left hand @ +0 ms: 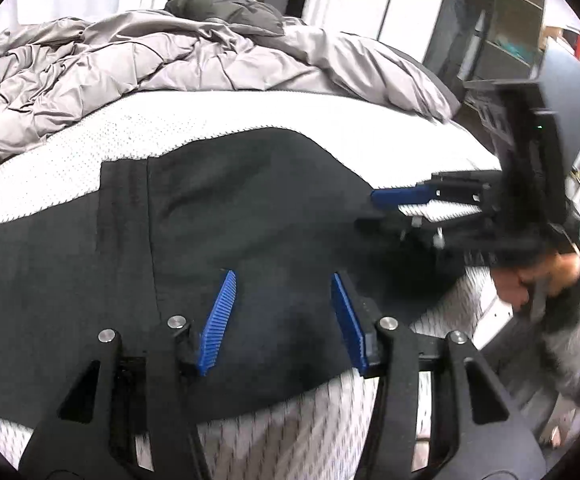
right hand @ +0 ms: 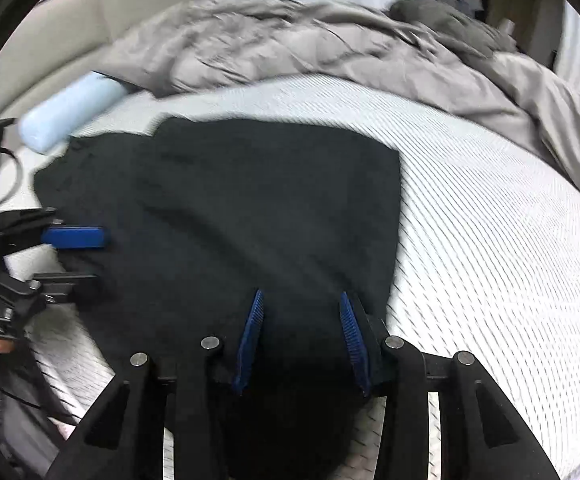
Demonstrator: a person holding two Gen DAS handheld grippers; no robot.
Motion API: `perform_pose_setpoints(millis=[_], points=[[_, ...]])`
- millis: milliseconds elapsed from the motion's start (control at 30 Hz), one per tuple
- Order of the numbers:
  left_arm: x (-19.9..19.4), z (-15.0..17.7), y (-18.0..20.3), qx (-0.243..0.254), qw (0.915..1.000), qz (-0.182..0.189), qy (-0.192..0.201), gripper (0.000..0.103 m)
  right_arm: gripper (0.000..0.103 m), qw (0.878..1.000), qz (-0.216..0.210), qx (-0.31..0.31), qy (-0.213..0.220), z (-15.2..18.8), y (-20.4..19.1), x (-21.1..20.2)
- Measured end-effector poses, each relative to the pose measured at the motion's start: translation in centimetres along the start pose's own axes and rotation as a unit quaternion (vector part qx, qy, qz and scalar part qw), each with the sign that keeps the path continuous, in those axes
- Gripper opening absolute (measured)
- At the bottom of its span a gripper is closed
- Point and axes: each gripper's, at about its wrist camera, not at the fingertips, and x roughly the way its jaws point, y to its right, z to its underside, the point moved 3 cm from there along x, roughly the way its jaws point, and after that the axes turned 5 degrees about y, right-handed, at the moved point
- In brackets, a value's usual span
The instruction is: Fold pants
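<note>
The black pants (left hand: 226, 208) lie folded flat on the white striped mattress (left hand: 70, 152). They also fill the middle of the right wrist view as a dark slab, pants (right hand: 250, 200). My left gripper (left hand: 282, 276) hovers over their near edge, open, blue pads apart, with only flat fabric below. It enters the right wrist view from the left, left gripper (right hand: 104, 258). My right gripper (right hand: 301, 293) is open over the pants' near right corner. In the left wrist view the right gripper (left hand: 373, 210) sits at the pants' right edge, mattress showing between its fingers.
A crumpled grey duvet (left hand: 130, 60) covers the far half of the bed, with a dark grey pillow (left hand: 226, 8) behind it. A pale blue roll (right hand: 70, 112) lies beyond the pants at the left. A person's hand (left hand: 529, 280) holds the right gripper. Shelves (left hand: 489, 32) stand at the right.
</note>
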Motion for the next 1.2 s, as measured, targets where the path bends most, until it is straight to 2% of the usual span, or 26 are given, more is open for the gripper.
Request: perform_pose_setpoints(millis=[67,133,200,233,300,433,500,567,633,700,767,833,867,933,1033,1133,1200], points=[[3.0,-0.3,-0.5,-0.006,0.9993,-0.003,-0.037,0.047,0.047,1.0,-0.019,0.001,0.001,-1.6,-0.8,0.4],[5.1,0.4,-1.5,-0.008,0.9977,-0.014,-0.066,0.045,0.05,0.999,-0.048,0.016,-0.011,-2.9,-1.3,2.6],[5.0,0.7,-2.3,-0.02,0.9976,0.0,-0.066,0.04,0.05,0.997,-0.052,0.021,-0.045,-2.6,-1.3,5.5],[4.3,0.7,-2.7,-0.026,0.9977,0.008,-0.062,0.039,0.049,0.997,-0.043,0.008,-0.062,-1.6,-1.1,6.7],[3.2,1.0,-3.5,-0.034,0.9977,0.01,-0.058,0.035,0.049,0.998,-0.005,-0.036,-0.049,-0.5,-0.5,6.0],[1.2,1.4,-3.9,-0.027,0.9981,-0.019,-0.051,0.035,0.052,0.995,0.086,-0.019,-0.05,0.2,3.5,3.9],[-0.1,0.2,-3.5,-0.029,0.999,-0.018,-0.028,0.036,0.052,0.997,0.061,0.035,-0.046,0.4,5.4,2.8],[-0.1,-1.8,-3.3,-0.018,0.9994,-0.029,-0.01,0.041,0.052,0.998,0.047,0.043,-0.016,-0.5,5.2,1.0],[1.5,-3.8,-3.0,-0.006,0.9993,-0.033,-0.019,0.042,0.053,0.999,0.021,0.031,0.015,-2.1,3.9,0.0],[4.4,-4.4,-3.3,0.005,0.9981,-0.032,-0.053,0.042,0.053,0.999,-0.019,0.031,0.015,-3.5,2.4,0.7],[6.7,-3.6,-4.9,-0.009,0.9953,-0.044,-0.085,0.04,0.053,0.998,-0.054,0.024,0.006,-5.0,0.8,3.3],[7.3,-2.9,-6.0,-0.023,0.9953,-0.024,-0.091,0.031,0.052,0.997,-0.067,0.015,-0.028,-5.5,-0.6,7.1],[6.9,-2.8,-6.5,-0.027,0.9957,-0.016,-0.088,0.03,0.052,0.997,-0.062,0.004,-0.055,-4.9,-0.8,8.8],[5.4,-2.7,-7.2,-0.033,0.9966,-0.014,-0.073,0.03,0.052,0.997,-0.059,-0.022,-0.045,-3.9,-0.3,8.8],[4.0,-1.9,-7.8,-0.036,0.9966,-0.017,-0.073,0.03,0.052,0.999,0.006,-0.034,-0.042,-2.9,1.9,7.1],[2.2,-2.1,-7.2,-0.02,0.9965,-0.05,-0.064,0.031,0.054,0.998,0.045,-0.019,-0.046,-2.2,4.5,5.8],[1.0,-3.0,-6.3,-0.007,0.9977,-0.056,-0.039,0.033,0.054,0.998,0.044,0.003,-0.039,-2.6,5.1,4.9]])
